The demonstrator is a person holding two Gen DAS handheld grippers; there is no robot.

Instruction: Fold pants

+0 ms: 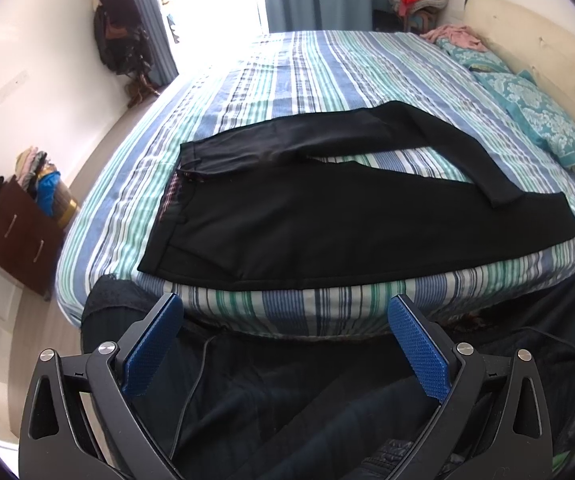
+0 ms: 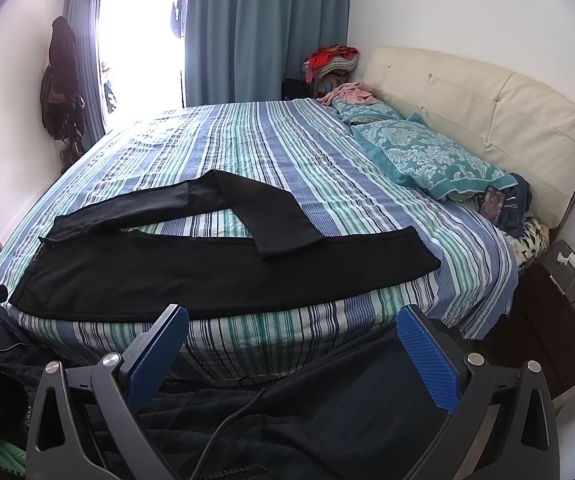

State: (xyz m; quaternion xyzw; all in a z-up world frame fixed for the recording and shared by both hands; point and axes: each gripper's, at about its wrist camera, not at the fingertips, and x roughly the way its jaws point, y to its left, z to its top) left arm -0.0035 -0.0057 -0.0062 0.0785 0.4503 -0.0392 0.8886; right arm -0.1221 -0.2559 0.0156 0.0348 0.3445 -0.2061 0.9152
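Both tongs, left gripper (image 1: pixel 285 308) and right gripper (image 2: pixel 292 320), gape apart, holding nothing; black pants (image 1: pixel 287 224) lie flat on striped bed (image 1: pixel 327 64), far leg bent across.

One pair of black pants (image 1: pixel 287 224) (image 2: pixel 191 268) lies along the near edge of one striped bed (image 1: pixel 327 68) (image 2: pixel 247 140), its two legs spread apart. Two teal patterned pillows (image 2: pixel 427 160) sit at the headboard edge. Two grippers, the left gripper (image 1: pixel 285 340) and right gripper (image 2: pixel 293 354), each show two blue pads.
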